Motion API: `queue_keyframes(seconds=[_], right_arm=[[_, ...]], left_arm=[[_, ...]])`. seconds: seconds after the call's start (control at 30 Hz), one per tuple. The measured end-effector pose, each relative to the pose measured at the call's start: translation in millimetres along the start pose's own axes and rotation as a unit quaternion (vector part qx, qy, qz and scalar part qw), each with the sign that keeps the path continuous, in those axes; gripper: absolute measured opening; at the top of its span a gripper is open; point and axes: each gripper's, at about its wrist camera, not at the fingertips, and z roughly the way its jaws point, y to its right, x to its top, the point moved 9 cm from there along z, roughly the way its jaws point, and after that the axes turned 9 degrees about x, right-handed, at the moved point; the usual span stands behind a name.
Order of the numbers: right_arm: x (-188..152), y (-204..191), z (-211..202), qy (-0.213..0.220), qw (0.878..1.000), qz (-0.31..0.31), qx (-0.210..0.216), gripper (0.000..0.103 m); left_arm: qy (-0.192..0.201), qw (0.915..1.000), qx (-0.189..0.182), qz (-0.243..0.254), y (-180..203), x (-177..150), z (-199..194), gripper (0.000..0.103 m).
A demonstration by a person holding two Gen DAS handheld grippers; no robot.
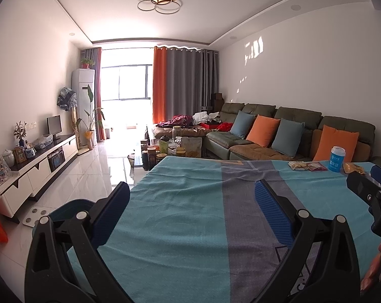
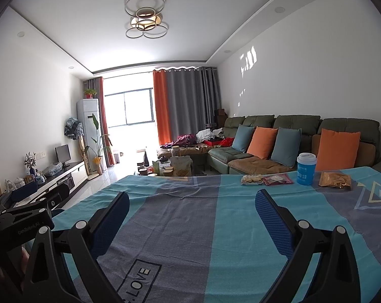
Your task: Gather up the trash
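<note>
On the far right of the teal and grey tablecloth (image 2: 190, 227) lie a pale snack packet (image 2: 251, 179), a red wrapper (image 2: 277, 179) and a crumpled yellow-brown bag (image 2: 335, 179), with a blue paper cup (image 2: 306, 168) standing upright between them. The left wrist view shows the same cup (image 1: 336, 158), the pale packet (image 1: 297, 165), the red wrapper (image 1: 316, 167) and the yellow bag (image 1: 353, 168). My right gripper (image 2: 191, 199) is open above the cloth, well short of the trash. My left gripper (image 1: 191, 189) is open and empty near the table's left edge.
A dark blue-green bin (image 1: 71, 209) sits on the floor off the table's left edge. Beyond the table stand a cluttered coffee table (image 1: 170, 149) and a green sofa with cushions (image 1: 278, 136). A TV cabinet (image 1: 33, 174) lines the left wall.
</note>
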Motion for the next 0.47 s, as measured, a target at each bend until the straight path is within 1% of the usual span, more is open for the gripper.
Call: queue_keyframes(seconds=[0.17, 0.2, 0.23, 0.3, 0.37, 0.4, 0.47], right_arm=[[-1, 0, 1, -0.002, 1.000, -0.001, 0.001, 0.096], [-1, 0, 1, -0.004, 1.000, -0.001, 0.001, 0.096], [-1, 0, 2, -0.008, 1.000, -0.002, 0.003, 0.096], [-2, 4, 4, -0.019, 1.000, -0.003, 0.005, 0.096], [-3, 16, 8, -0.040, 0.999, 0.006, -0.007, 0.096], [-4, 23, 11, -0.050, 0.999, 0.013, -0.008, 0.096], [-7, 41, 19, -0.081, 0.996, 0.018, -0.023, 0.096]], left_arm=[[-0.010, 1.0000, -0.002, 0.000, 0, -1, 4, 0.097], [-0.018, 0.9998, 0.001, 0.002, 1, -3, 7, 0.097], [-0.028, 0.9996, 0.000, 0.006, 2, -4, 11, 0.097], [-0.054, 0.9984, -0.014, 0.010, 6, -6, 21, 0.097], [-0.072, 0.9973, -0.009, 0.014, 7, -7, 33, 0.097], [-0.085, 0.9961, -0.014, 0.018, 9, -7, 40, 0.097], [-0.125, 0.9918, -0.020, 0.021, 12, -11, 61, 0.097]])
